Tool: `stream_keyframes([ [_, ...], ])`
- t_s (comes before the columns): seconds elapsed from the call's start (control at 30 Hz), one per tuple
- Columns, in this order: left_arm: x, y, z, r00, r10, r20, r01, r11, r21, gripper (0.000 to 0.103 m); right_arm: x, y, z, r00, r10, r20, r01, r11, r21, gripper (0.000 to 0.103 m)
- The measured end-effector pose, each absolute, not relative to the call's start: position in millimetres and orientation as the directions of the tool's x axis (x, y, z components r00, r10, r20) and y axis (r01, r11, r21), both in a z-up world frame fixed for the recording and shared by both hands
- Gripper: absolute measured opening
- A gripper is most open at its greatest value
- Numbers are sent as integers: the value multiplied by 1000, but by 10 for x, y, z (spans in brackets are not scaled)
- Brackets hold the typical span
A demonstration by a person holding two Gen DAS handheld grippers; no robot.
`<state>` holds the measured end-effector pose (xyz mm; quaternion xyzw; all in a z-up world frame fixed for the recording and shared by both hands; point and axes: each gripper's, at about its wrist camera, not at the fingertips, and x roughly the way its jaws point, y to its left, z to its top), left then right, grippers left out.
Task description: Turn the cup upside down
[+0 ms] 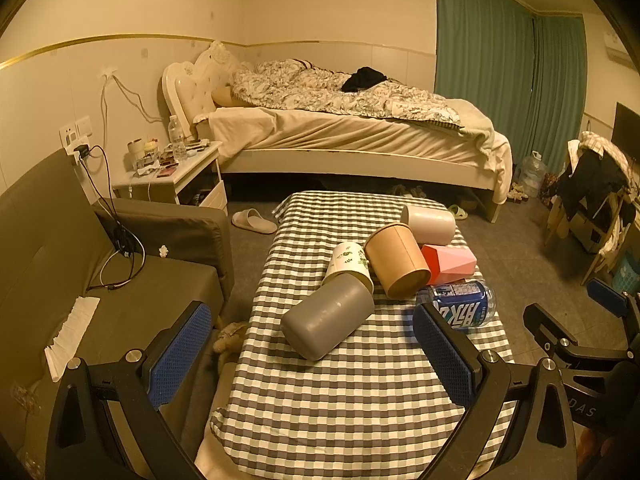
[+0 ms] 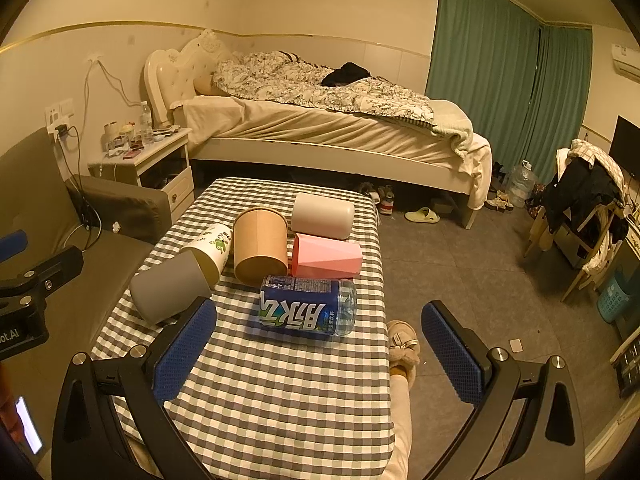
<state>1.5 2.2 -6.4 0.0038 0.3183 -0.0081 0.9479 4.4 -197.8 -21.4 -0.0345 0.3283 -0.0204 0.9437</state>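
left gripper [image 1: 312, 354]: jaws spread wide, nothing between them, hovering at the near end of the checked table [image 1: 320, 408] | right gripper [image 2: 318, 346]: spread too, empty | grey cup [image 1: 327, 318]: lying on its side, nearest the left gripper, touching the floral cup [image 1: 349, 263] | brown cup [image 1: 396, 258], white cup [image 1: 430, 222], pink cup [image 2: 326, 257], blue bottle [image 2: 306, 311]: all tipped over, clustered mid-table
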Motion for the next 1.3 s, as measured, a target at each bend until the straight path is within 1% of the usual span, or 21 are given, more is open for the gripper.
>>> stream_keyframes([
  [0.53,-9,41,-99,795,-12,-606,17,1000,1,103,36,-1979,-238,782,-62,-621,13,996,-83,103],
  [0.7,-53,54,-221,791,-11,-612,16,1000,2,103,15,-1984,-256,778,-64,-625,12,996,-87,103],
  [0.97,33,24,-254,773,-9,-634,22,1000,12,103,62,-1976,-271,768,-64,-637,10,996,-88,103],
  [1.3,292,15,-384,732,-14,-681,38,999,20,103,265,-1993,-420,730,-73,-679,11,995,-95,103],
])
